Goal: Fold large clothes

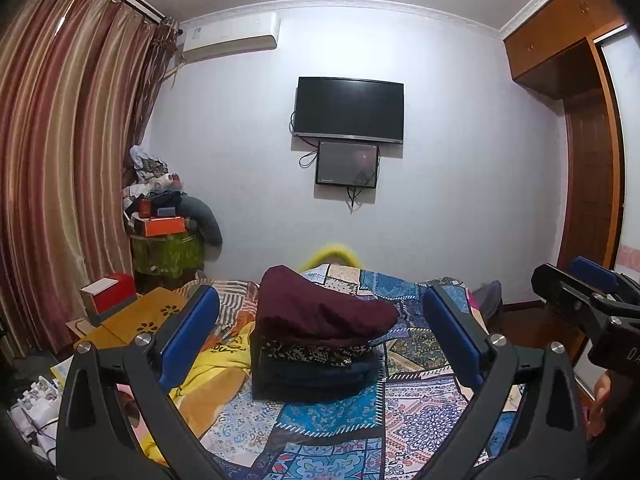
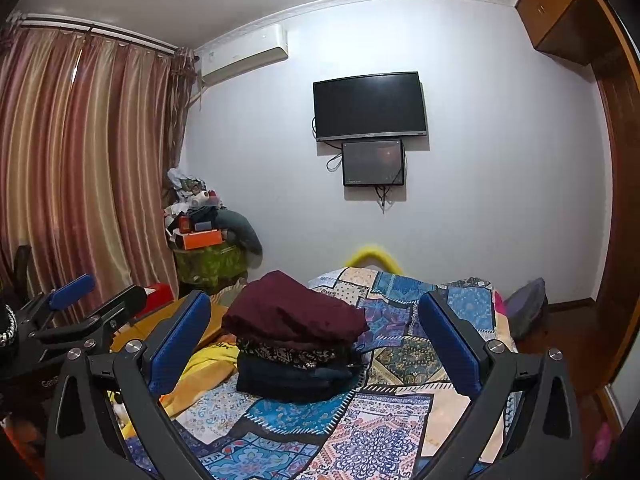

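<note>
Both claws are hanging above the bed [image 1: 420, 400], spread wide and gripping nothing: left claw [image 1: 320, 336] and right claw [image 2: 316, 340] are each framing the stack of folded clothes [image 1: 316, 344]. The stack is sitting mid-bed on the patchwork bedspread [image 2: 380, 432]: maroon garment [image 2: 292, 312] on top, a patterned black-and-white piece [image 2: 288, 354] under it, dark navy items [image 2: 292, 380] at the bottom. The maroon top layer is looking a bit domed and overhanging, not square.

Judgement: this is sitting between folds, with that stack looking finished. A yellow garment [image 1: 216, 364] is lying crumpled just left of the stack, likely the next piece. The next move is calling for reaching left, pinching its edge with both claws and spreading it flat on open bedspread, staying clear of the stack so it isn't toppling.
</note>
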Tool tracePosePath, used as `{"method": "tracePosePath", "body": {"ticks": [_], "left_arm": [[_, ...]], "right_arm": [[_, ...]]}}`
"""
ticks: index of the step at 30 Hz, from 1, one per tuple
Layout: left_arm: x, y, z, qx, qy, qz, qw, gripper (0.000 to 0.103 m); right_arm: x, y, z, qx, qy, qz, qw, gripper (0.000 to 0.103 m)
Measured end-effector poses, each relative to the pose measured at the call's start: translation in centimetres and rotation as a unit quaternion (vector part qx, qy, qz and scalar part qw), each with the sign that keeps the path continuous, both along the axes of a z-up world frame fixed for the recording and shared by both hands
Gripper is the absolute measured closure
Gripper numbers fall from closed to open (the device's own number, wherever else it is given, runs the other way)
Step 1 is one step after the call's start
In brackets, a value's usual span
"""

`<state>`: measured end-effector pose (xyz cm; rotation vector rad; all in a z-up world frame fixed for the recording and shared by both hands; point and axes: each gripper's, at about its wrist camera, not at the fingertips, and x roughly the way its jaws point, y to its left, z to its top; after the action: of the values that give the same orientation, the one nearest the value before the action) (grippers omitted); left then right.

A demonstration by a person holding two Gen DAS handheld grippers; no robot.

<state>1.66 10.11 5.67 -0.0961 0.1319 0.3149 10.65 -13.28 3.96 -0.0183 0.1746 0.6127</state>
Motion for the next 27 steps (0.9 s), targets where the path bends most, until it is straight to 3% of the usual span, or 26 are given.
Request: {"method": "tracePosePath", "body": {"ticks": [27], "left_arm": [[0.44, -0.37, -0.32, 0.007, 0.011, -0.016, 0.9998, 0.001]], "right_arm": [[0.18, 0.1, -0.25, 0.0, 0.004, -0.002, 1.0, 0.0]]}}
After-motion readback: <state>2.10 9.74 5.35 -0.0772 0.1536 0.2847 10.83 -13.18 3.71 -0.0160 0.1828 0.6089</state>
